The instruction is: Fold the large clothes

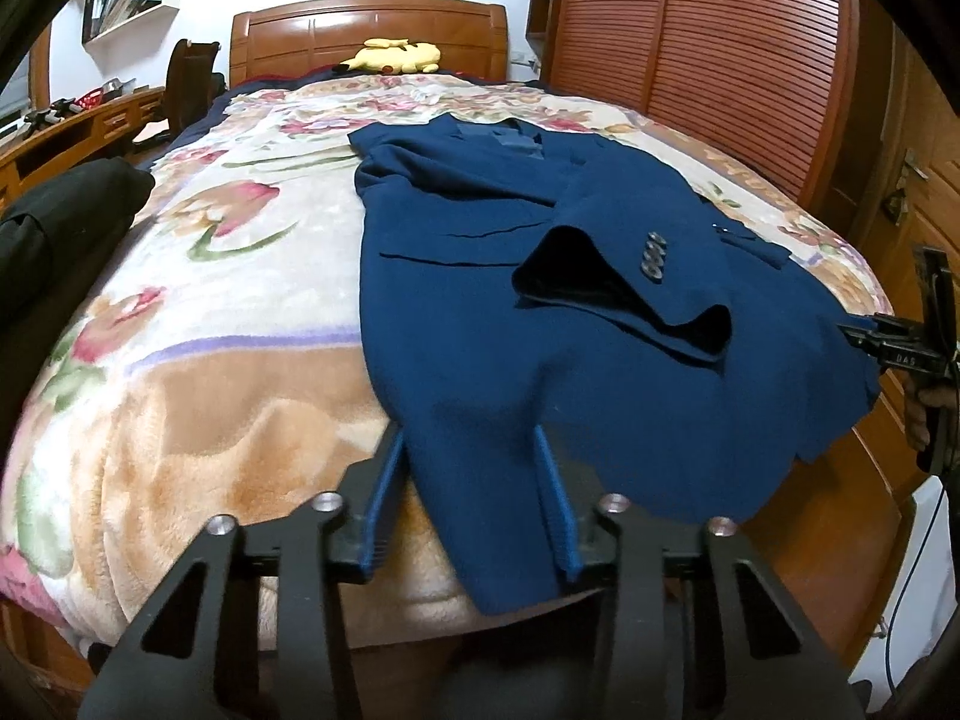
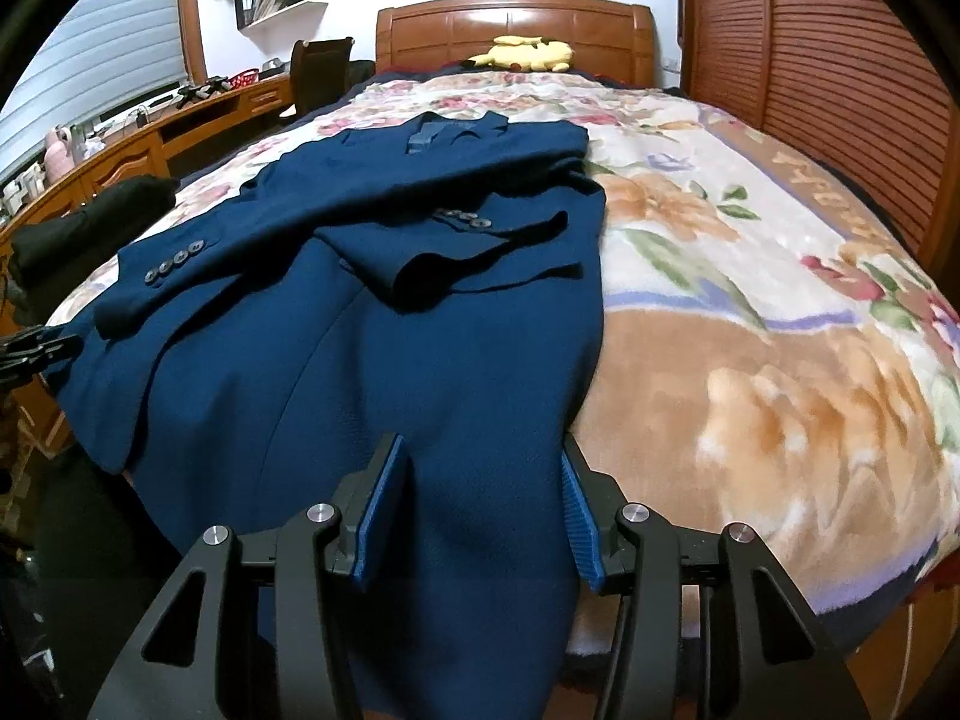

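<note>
Left gripper [image 1: 468,438] stands at the near edge of the bed, its blue pads set either side of the jacket's [image 1: 540,300] hem; the jaws are partly apart, and cloth lies between them, though whether the pads press on it cannot be told. Right gripper [image 2: 480,450] is placed likewise at the near hem, jaws partly apart with cloth between them; its grip also cannot be confirmed. In the left wrist view the right gripper shows at the far right edge, beside the jacket's side, with part of a hand [image 1: 921,414] on its handle.

Jacket: navy, lying flat on the floral blanket [image 1: 210,300], collar toward the headboard [image 1: 369,36], hem hanging over the near edge. Both sleeves [image 2: 456,252] are laid across the body, cuff buttons [image 1: 653,258] showing. A yellow plush toy [image 2: 528,54] rests at the far end, against the headboard.
</note>
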